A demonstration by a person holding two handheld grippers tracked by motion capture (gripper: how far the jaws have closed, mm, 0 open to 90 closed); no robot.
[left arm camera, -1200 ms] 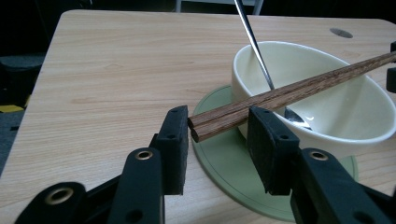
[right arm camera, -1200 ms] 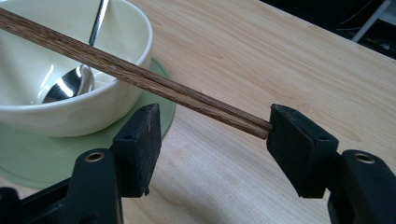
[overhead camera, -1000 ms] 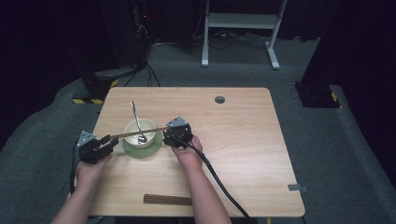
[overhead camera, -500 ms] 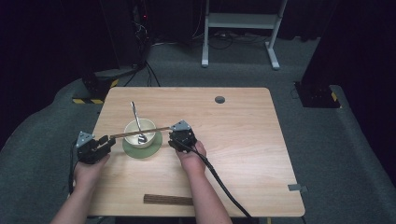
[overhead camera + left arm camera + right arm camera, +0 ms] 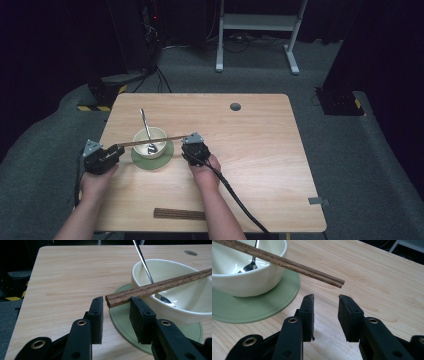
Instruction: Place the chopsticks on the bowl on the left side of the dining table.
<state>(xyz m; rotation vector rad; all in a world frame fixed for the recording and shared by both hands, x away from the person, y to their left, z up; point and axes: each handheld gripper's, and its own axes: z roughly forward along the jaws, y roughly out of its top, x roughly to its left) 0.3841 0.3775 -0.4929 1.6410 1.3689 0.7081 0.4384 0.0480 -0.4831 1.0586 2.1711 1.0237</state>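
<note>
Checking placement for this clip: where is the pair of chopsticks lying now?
In the high view the chopsticks lie across the rim of the bowl, ends between the open left gripper and right gripper.

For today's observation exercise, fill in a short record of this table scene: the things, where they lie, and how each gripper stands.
chopsticks: pair laid across the bowl rim, ends sticking out both sides
bowl: cream, on the saucer
saucer: green, flat on the table
spoon: bowl end inside, handle leaning over the far rim
left gripper: open, jaws either side of the chopstick end
right gripper: open, just short of the other end
second pair: near table edge
table: light wood
</note>
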